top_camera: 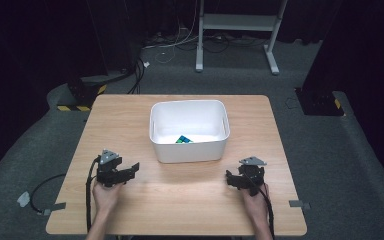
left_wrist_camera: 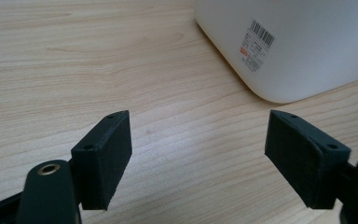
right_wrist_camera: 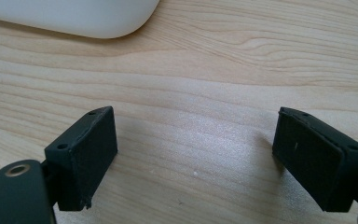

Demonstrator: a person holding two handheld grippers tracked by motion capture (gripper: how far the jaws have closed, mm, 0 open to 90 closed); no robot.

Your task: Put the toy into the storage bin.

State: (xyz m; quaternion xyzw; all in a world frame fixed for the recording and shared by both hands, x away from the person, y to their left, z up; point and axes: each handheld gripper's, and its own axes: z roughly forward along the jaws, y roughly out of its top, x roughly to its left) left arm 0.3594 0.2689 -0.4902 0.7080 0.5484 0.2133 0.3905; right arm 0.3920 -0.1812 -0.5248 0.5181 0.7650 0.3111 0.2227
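Both grippers are resting low on the tabletop, one at each near corner of the white bin, and neither is carrying anything. Left gripper is sitting just off the bin's near-left corner, fingers released, bare wood showing in the gap between them; the bin's rounded wall with its barcode label is lying ahead and to the right in the left gripper view. Right gripper is sitting near the bin's near-right corner, fingers likewise released and apart over bare wood, with the bin's lower edge showing at top left of the right gripper view. The bin is standing upright at the middle of the tabletop, well clear of the edges. Inside it, against the near wall, a small blue-and-green cube is lying on the floor of the bin; it looks like a puzzle cube, though it is too small to tell for sure. Judged from this layout, the work is sitting at a pause: the cube is in the bin and both hands are idling beside it. If the bin is to be handled next, each gripper is needing to rise to the rim, straddle the thin wall with its fingers and clench evenly, so the bin is not tipping.
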